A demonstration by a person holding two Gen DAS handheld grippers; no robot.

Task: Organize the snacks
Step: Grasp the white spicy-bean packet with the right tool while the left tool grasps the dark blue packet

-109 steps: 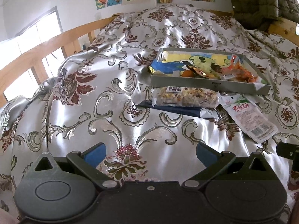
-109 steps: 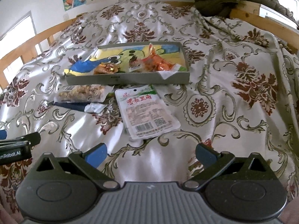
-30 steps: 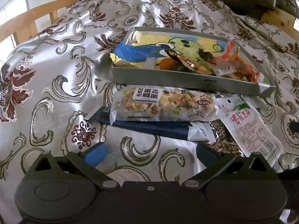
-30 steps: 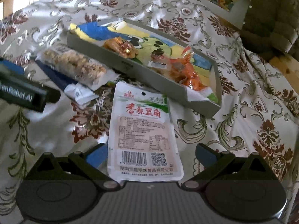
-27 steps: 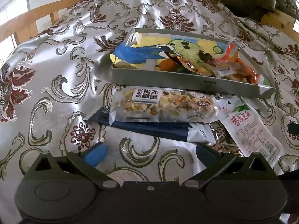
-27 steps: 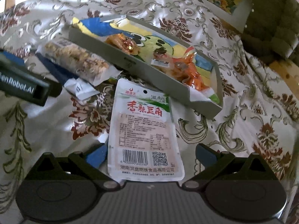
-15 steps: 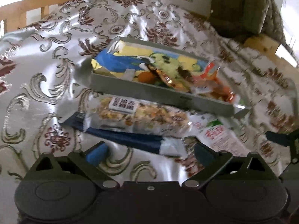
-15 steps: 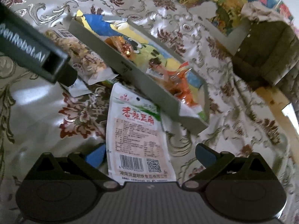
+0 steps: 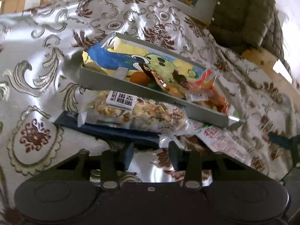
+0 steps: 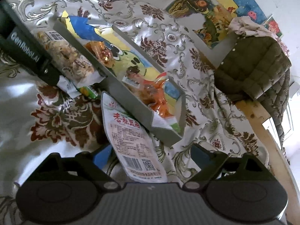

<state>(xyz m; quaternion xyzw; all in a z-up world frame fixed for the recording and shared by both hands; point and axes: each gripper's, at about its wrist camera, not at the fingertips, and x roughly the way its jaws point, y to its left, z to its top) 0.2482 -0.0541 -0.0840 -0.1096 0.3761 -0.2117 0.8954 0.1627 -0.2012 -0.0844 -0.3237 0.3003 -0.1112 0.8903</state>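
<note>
Snacks are lying partly sorted on a shiny floral bedspread: a shallow grey tray is already holding several packets on its cartoon-printed lining, among them orange-red wrappers crowding its right end, which is leaving the left end free for more.

3 packets are waiting outside the tray along its near wall. The clear nut bar packet is lying lengthwise just beside that wall, resting on top of a dark blue packet whose silvery end is sticking out toward the left gripper. The white pouch with red lettering is lying flat with its top edge tucked against the tray's near corner and its barcode end pointing at the right gripper.

The left gripper's jaws have just been closing and are now standing part-way in, lined up just short of the dark blue packet's end; nothing is pressed between them yet. That narrowing looks like preparation for pinching a thin, flat edge.

The right gripper's jaws have been easing inward too but are standing wide apart, straddling the pouch's lower end without pressing on it, probably because the pouch is broad and needs a wide approach.
</note>
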